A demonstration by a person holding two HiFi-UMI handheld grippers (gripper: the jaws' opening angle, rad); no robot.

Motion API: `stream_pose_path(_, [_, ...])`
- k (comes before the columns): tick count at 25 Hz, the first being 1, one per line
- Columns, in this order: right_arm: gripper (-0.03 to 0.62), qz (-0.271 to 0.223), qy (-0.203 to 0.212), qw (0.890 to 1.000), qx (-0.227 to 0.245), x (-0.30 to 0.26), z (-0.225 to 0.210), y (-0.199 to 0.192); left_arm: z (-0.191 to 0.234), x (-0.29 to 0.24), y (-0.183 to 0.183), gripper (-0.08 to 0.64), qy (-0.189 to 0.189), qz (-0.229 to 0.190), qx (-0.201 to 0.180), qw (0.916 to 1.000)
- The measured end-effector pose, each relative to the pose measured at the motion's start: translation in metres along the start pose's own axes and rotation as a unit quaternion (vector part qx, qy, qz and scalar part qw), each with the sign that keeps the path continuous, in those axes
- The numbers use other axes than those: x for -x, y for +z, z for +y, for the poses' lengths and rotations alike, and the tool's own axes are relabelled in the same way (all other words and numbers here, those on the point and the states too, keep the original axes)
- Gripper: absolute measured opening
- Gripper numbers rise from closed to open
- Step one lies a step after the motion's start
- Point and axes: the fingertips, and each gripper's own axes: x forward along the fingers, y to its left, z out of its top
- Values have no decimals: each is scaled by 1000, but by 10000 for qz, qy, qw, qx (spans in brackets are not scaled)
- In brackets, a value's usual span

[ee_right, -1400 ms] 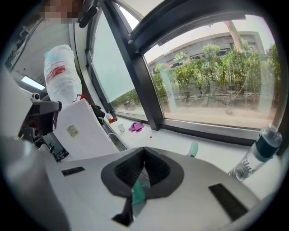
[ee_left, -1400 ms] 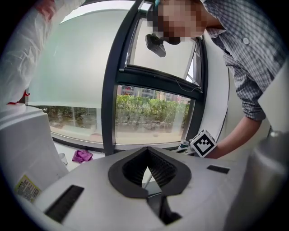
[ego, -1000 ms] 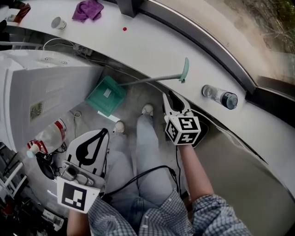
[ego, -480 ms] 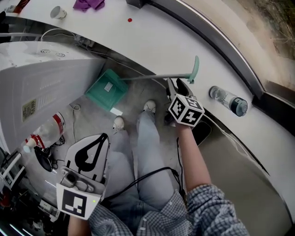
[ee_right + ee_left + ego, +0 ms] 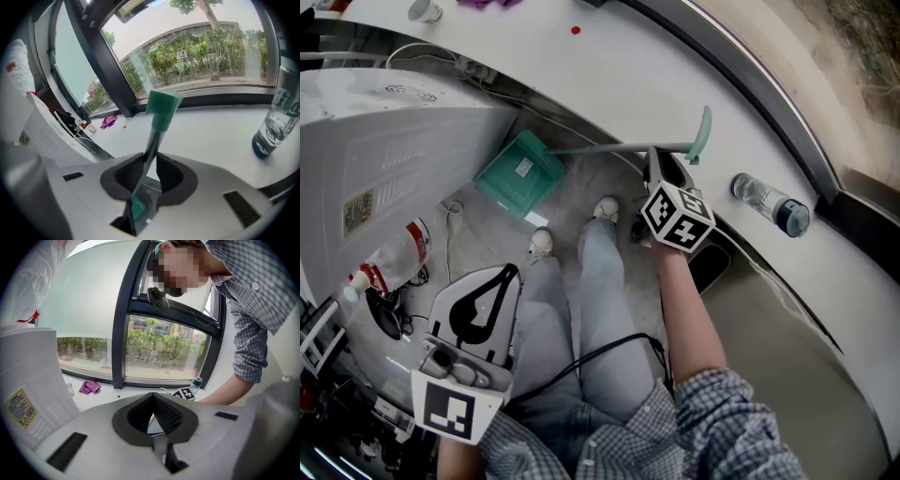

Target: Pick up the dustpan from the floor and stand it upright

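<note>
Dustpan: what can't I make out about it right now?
Head view: whether the dustpan is off the floor; the steep downward look hides height.
Head view: right gripper's jaws closing around the handle; pad contact too small.
Left gripper view: no dustpan; the left gripper blocks the floor.

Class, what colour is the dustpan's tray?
Teal green; the dustpan shows best in the head view.

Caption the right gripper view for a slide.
Right claw closing on the dustpan handle below its green end, over a white sill; clear bottle at right.
</note>
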Motion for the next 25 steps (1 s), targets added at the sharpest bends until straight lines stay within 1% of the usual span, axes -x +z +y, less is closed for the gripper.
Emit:
stream_pose_path(8, [81, -133, 276, 9994, 188, 20, 40, 5, 3, 19, 1, 6, 64, -73, -20, 10000])
stream_pose_path(16, [71, -151, 548, 9958, 717, 42, 73, 4, 11, 36, 1, 6, 157, -230, 37, 9996])
stream_pose_path(19, [64, -125, 653, 9929, 985, 47, 86, 2, 13, 43, -1, 6, 182, -267, 79, 9994])
stream_pose_path(21, [60, -99, 731, 9894, 1250, 49, 98, 1, 16, 47, -2, 6, 214, -293, 109, 9993])
stream_pose_path(25, [57, -39, 938, 9778, 1872, 49, 128, -5, 23, 57, -6, 6, 300, -334, 191, 9988])
